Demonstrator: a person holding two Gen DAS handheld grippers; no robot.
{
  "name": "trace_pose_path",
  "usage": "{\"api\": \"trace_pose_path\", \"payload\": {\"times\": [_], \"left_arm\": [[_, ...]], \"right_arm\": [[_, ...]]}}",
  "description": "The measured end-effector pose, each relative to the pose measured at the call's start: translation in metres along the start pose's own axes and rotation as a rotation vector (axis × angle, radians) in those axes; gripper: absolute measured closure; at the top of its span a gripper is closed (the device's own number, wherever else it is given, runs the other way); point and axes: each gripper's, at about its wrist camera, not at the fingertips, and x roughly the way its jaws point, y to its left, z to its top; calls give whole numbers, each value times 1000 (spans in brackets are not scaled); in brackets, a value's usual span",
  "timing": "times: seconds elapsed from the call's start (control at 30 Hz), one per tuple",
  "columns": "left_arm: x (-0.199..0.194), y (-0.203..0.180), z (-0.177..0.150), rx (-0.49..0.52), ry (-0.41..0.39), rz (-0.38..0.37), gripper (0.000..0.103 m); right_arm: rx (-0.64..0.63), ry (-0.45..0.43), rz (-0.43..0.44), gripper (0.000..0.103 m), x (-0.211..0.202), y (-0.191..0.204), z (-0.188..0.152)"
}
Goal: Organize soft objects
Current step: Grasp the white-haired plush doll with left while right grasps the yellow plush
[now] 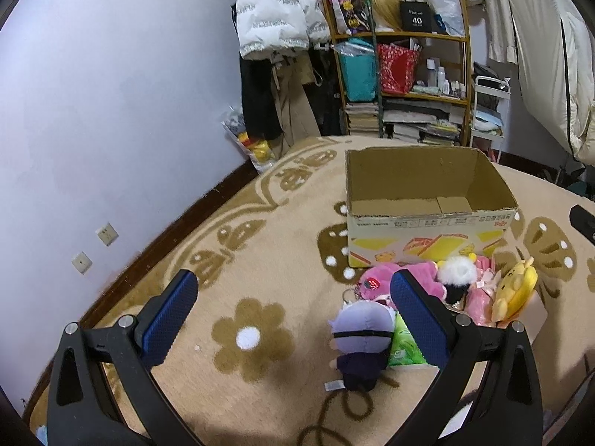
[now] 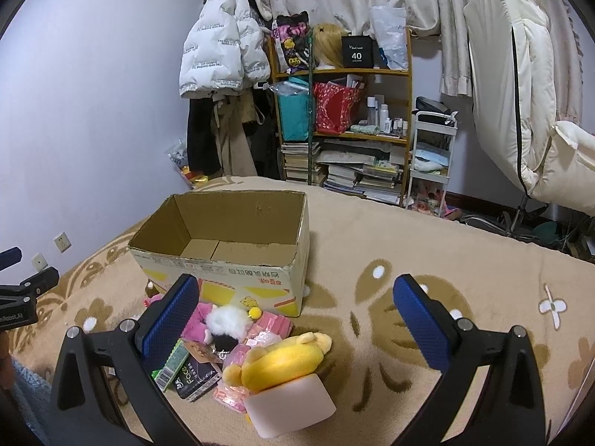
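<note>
The left gripper (image 1: 293, 299), a black-framed two-finger tool with blue textured pads (image 1: 167, 319), is hanging low with its jaws spread wide, gripping nothing. In its own view, one finger is reaching up from seven o'clock and the other from five o'clock. The right gripper (image 2: 295, 303), of the same build, is also standing wide open and empty, its blue pads (image 2: 420, 323) well apart. In the right wrist view, the left gripper's black frame is poking in at nine o'clock.
</note>
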Motion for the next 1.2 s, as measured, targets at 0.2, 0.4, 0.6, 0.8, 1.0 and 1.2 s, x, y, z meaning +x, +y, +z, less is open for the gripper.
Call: {"api": "trace_pose_path", "payload": {"times": [0.2,0.4,0.6,0.8,1.0,1.2], "left_arm": [[17,-4,9,-1,43,-1,1],[43,-6,14,-28,143,-51,1],[69,-14,14,-31,240,-85,1],[94,-27,5,12,321,-90,1],[111,-34,0,27,373,-93,1],[135,-37,-9,1,456,-129,1]], "right_arm": [[2,41,-3,0,14,0,1],[-3,84,5,0,32,2,0],[-17,124,18,0,49,6,-2],[-27,183,37,0,71,8,-10],[-23,259,63,0,93,8,-22],[-23,312,90,0,113,8,-33]]}}
